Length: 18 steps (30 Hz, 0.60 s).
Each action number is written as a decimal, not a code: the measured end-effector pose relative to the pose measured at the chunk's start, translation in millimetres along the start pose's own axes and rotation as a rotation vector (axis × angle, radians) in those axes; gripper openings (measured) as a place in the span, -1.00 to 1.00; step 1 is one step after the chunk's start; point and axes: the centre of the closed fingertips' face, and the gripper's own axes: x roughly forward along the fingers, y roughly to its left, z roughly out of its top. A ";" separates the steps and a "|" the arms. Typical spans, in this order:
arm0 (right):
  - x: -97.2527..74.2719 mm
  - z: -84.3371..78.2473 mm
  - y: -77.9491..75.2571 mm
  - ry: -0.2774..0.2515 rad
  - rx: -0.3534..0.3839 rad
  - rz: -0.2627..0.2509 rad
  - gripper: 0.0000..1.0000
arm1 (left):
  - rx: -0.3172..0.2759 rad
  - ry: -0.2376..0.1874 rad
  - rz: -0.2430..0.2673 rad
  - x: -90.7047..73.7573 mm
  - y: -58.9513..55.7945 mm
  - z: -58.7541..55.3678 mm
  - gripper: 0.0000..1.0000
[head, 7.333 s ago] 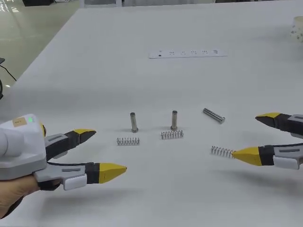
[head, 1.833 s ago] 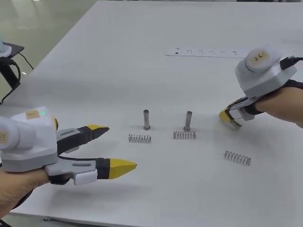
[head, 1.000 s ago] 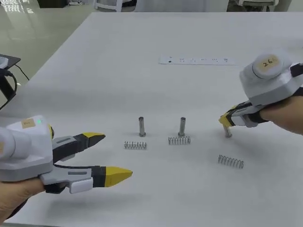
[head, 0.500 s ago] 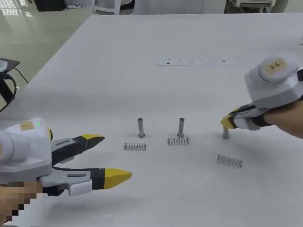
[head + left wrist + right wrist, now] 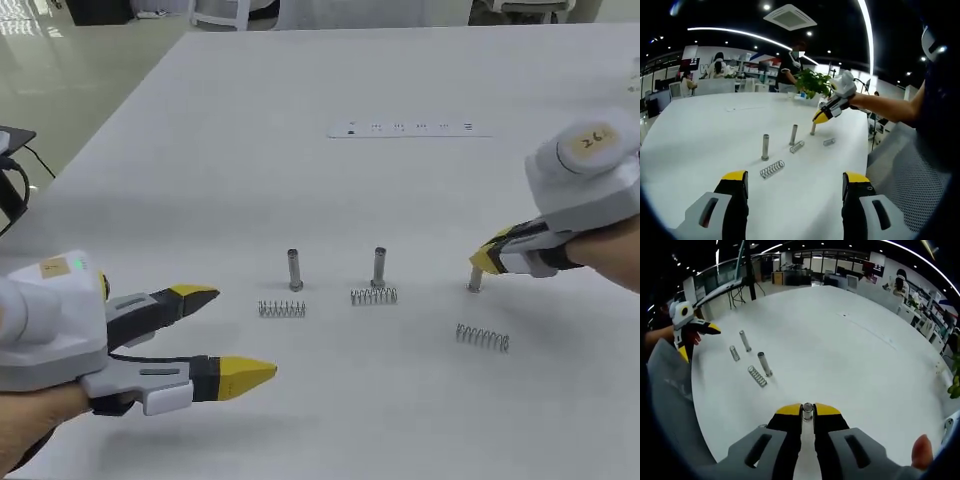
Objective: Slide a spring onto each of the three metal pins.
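Head view of a white table (image 5: 200, 150) set with three metal pins and three coil springs. The right gripper (image 5: 484, 263) has its yellow-tipped jaws drawn together on the top of the right pin (image 5: 474, 283). It holds that pin upright, lower end down at the tabletop. In the right gripper view the same pin's round top (image 5: 807, 411) sits pinched between the two jaw tips, with only a narrow slot left between them. The left gripper (image 5: 230, 332) hovers low over the near left part of the table with its jaws spread wide, holding and touching nothing. Its two tips stand far apart at the bottom of the left gripper view. The left pin (image 5: 294, 270) and the middle pin (image 5: 379, 267) stand upright and free, side by side in a row with the held pin. No spring is on a pin. The left spring (image 5: 282, 309) lies flat just in front of the left pin. The middle spring (image 5: 374, 296) lies flat at the foot of the middle pin. The right spring (image 5: 482, 337) lies flat nearer the viewer than the right pin and apart from it. A white power strip (image 5: 410, 128) lies farther back on the table, well apart from the pins.
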 end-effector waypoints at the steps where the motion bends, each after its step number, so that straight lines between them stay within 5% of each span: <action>1: -0.1 -0.3 0.1 -0.001 -0.001 0.000 -0.88 | 0.000 0.001 0.000 -0.1 0.0 -0.1 0.46; 18: 0.2 -1.6 1.1 -0.006 -0.012 0.007 -0.82 | 0.000 0.006 0.000 0.2 -0.6 -0.7 0.46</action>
